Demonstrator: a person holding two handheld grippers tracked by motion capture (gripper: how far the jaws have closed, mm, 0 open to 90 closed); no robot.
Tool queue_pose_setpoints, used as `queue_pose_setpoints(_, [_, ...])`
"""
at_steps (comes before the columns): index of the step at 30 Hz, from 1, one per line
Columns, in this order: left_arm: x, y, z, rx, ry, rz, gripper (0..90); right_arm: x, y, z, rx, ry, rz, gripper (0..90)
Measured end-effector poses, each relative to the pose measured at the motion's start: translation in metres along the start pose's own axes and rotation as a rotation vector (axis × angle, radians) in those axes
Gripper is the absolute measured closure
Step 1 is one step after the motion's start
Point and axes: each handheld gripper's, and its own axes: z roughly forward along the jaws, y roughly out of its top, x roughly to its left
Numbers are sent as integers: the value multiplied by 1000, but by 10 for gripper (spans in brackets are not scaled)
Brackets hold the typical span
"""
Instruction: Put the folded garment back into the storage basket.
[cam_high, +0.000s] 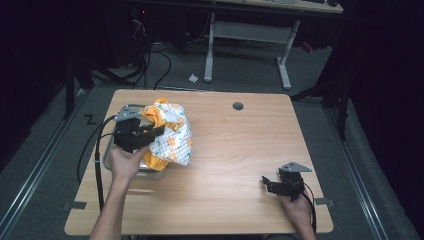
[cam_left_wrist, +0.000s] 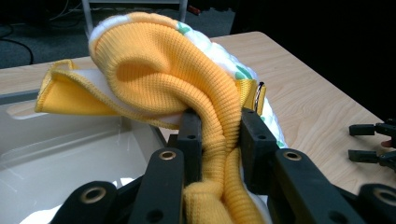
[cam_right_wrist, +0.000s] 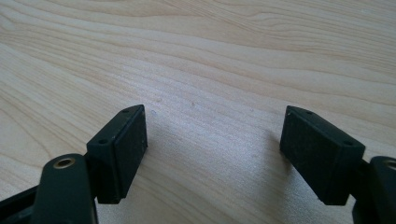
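Fingers (cam_left_wrist: 219, 140) of the left gripper (cam_high: 134, 134) pinch the yellow cloth (cam_left_wrist: 154, 70); the high view adds the right gripper (cam_high: 272, 184), fingers wide apart, empty, above table (cam_high: 235, 150).

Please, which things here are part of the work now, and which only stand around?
In the work:
- left gripper, shut on the yellow-and-white garment
- white bin, under the garment

Standing around:
- right gripper, open over bare table
- grommet hole
- white desk frame behind

The garment (cam_high: 172, 135) was white with orange and green prints, its ribbed cuff (cam_left_wrist: 205, 102) plain yellow-orange. The table (cam_high: 235, 150) was pale wood-grain, and the bin (cam_left_wrist: 70, 154) translucent white.
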Motion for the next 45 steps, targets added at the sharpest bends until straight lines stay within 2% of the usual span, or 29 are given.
queue_pose_setpoints(11, [14, -3, -8, -5, 25, -23, 733, 0, 0, 0, -1, 0, -1, 235])
queue_pose_setpoints(17, [26, -7, -9, 6, 40, -43, 731, 0, 0, 0, -1, -1, 0, 235])
queue_pose_setpoints(29, [39, -12, -10, 24, 66, -56, 731, 0, 0, 0, -1, -1, 0, 235])
queue_pose_setpoints(45, [58, -22, 9, 115, 143, -38, 730, 0, 0, 0, -1, -1, 2, 235])
